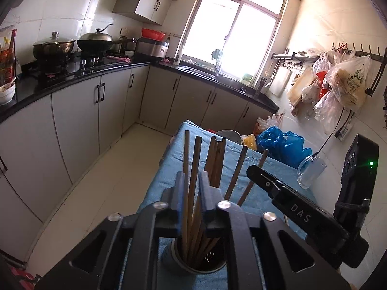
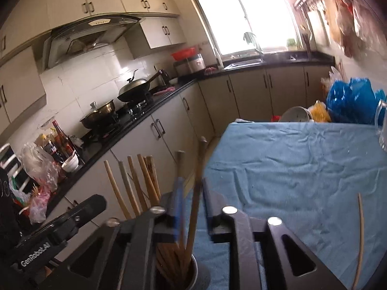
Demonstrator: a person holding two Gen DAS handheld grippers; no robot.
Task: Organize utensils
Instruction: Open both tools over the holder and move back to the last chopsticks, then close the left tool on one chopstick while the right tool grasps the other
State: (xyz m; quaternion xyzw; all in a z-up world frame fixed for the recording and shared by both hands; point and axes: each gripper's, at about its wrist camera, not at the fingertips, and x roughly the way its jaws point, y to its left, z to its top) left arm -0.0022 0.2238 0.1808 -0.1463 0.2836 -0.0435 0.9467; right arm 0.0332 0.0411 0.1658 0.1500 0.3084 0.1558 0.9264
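Observation:
A grey utensil holder (image 1: 193, 263) stands on the blue cloth (image 1: 254, 169) and holds several wooden chopsticks (image 1: 217, 162). My left gripper (image 1: 192, 177) is above it, its jaws a little apart with two chopsticks rising between them. My right gripper (image 2: 192, 188) is over the same holder (image 2: 193, 276), jaws apart, with one chopstick (image 2: 197, 188) standing between them and its lower end in the holder. The right gripper's body (image 1: 302, 212) shows at the right of the left wrist view. One loose chopstick (image 2: 360, 236) lies on the cloth at the right.
A glass mug (image 1: 310, 171) stands at the table's right side. A metal pot (image 2: 296, 114) and blue plastic bags (image 2: 350, 101) sit beyond the far end. Kitchen counter (image 1: 72, 77) with stove and pots runs along the left; floor lies between.

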